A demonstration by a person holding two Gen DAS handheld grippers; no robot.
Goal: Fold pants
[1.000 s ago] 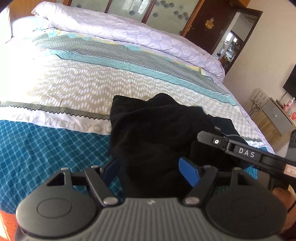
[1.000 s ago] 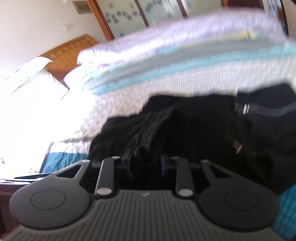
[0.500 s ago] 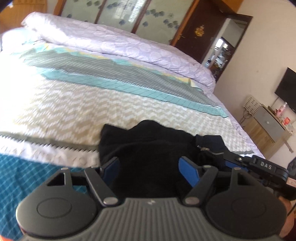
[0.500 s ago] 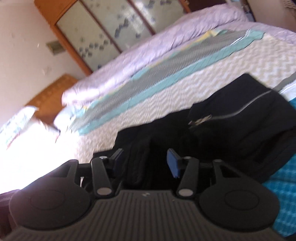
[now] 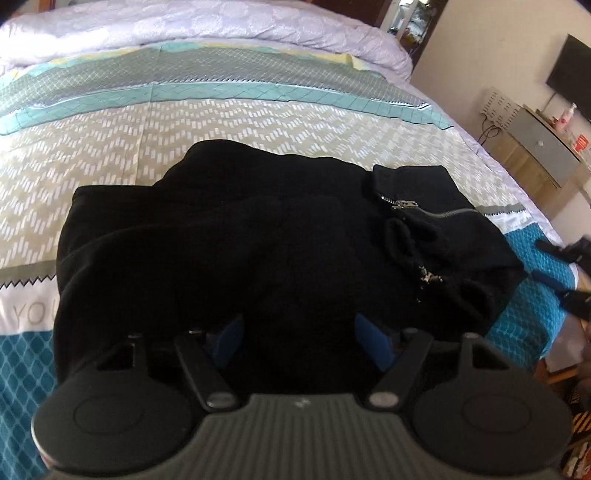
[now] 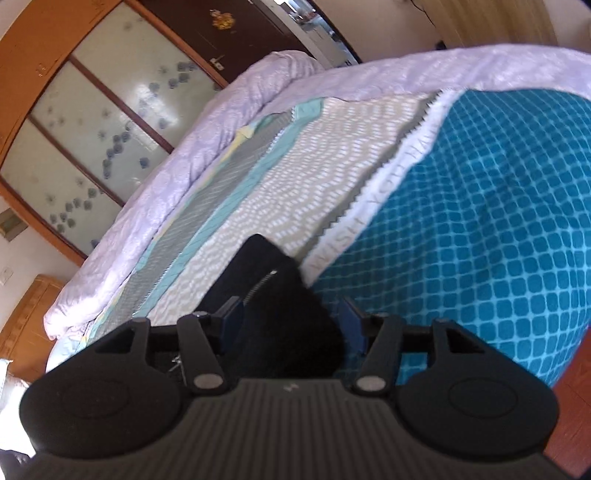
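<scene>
Black pants [image 5: 258, 236] with silver zippers lie in a folded heap on the patterned bedspread [image 5: 110, 155]. My left gripper [image 5: 301, 339] is open, low over the near edge of the pants, with black cloth between its blue pads. My right gripper [image 6: 291, 325] is open too, with a corner of the pants [image 6: 273, 295] and one zipper lying between its fingers. The right gripper also shows blurred at the right edge of the left wrist view [image 5: 565, 273], beside the pants.
A rolled lilac duvet [image 5: 207, 26] lies along the far side of the bed. A bedside cabinet [image 5: 535, 147] with bottles stands at the right by the wall. A wardrobe with frosted glass doors [image 6: 92, 122] stands behind the bed.
My right gripper opened, let go of the black cloth and swung away to the right edge of the bed. My left gripper stayed open and dropped closer to the pants.
</scene>
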